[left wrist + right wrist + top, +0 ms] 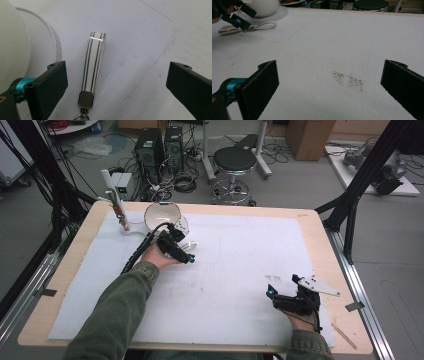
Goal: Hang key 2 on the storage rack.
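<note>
striped strap [93, 62] lengthwise between left gripper [117, 80] jaws

left gripper [186, 251] held far forward, jaws spread wide | right gripper [274, 296] held low and near, jaws spread wide

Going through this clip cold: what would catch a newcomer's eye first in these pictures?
Probably the left gripper, open over a white strap with dark stripes that lies flat on the white mat between its fingers, at the far left beside a white bowl. Next, the right gripper, also open, at the near right over bare mat marked by a dark speckled smudge.
</note>
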{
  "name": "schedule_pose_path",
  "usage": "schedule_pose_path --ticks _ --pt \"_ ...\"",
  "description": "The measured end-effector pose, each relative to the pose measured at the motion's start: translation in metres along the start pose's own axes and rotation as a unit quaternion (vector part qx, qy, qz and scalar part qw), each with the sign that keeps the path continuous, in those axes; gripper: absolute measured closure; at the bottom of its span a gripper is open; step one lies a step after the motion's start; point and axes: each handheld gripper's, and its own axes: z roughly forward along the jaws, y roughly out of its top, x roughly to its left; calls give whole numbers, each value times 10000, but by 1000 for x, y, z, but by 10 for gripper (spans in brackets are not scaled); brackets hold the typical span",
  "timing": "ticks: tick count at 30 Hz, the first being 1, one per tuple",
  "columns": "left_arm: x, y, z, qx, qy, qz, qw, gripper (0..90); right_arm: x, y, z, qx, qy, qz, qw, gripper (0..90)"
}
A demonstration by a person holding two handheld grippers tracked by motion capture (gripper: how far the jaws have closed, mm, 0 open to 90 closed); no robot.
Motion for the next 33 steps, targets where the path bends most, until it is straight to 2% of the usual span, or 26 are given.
schedule_pose_path --ticks 5,8,16,19,25,29,33 --pt "6 13 5 106 -1 36 9999 43 0 0 -1 16 15 -5 10000 6" --pt "8 17 8 137 -37 41 9999 77 0 0 -1 1 12 2 10000 6" --pt "13 18 18 318 -133 71 9994 143 -2 -1 -2 -17 12 5 10000 6" --pt "17 16 21 367 -138 44 9992 171 -1 0 -3 -19 81 89 9999 6" --pt "22 14 22 411 -188 52 9990 272 -1 1 -2 -33 90 84 9999 6" --pt "24 14 22 359 -190 -45 9992 345 -1 1 -2 -51 85 70 9999 8" --pt "26 12 22 410 -168 -4 9990 424 0 1 -2 -61 71 48 9999 9"
